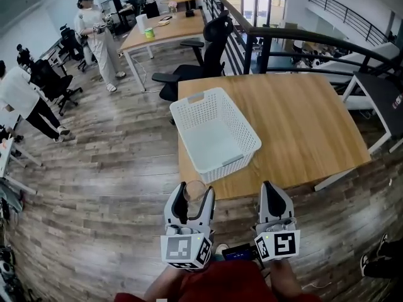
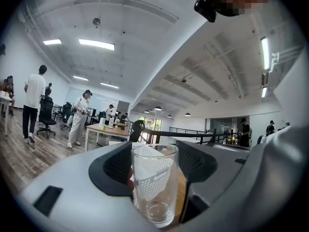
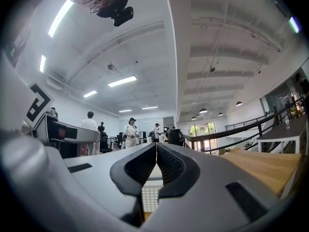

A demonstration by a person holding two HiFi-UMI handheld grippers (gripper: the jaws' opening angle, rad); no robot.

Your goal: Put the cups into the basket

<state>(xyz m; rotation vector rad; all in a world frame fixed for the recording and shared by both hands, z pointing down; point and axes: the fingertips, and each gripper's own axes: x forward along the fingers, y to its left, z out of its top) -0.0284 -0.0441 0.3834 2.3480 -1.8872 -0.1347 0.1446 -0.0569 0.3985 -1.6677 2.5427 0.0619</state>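
Left tongs (image 2: 155, 154) pinch a clear, straight-walled glass cup (image 2: 154, 182), upright between the ribbed black pads. Right tongs (image 3: 156, 150) are pressed together, pads meeting in one thin seam with nothing between them. Both hang over the plank floor, just off the near edge of the pale wooden table (image 1: 302, 124). At twelve o'clock from the cup sits the white plastic basket (image 1: 245, 153), rectangular, its walls dotted with holes, at the table's near left corner and set at an angle.
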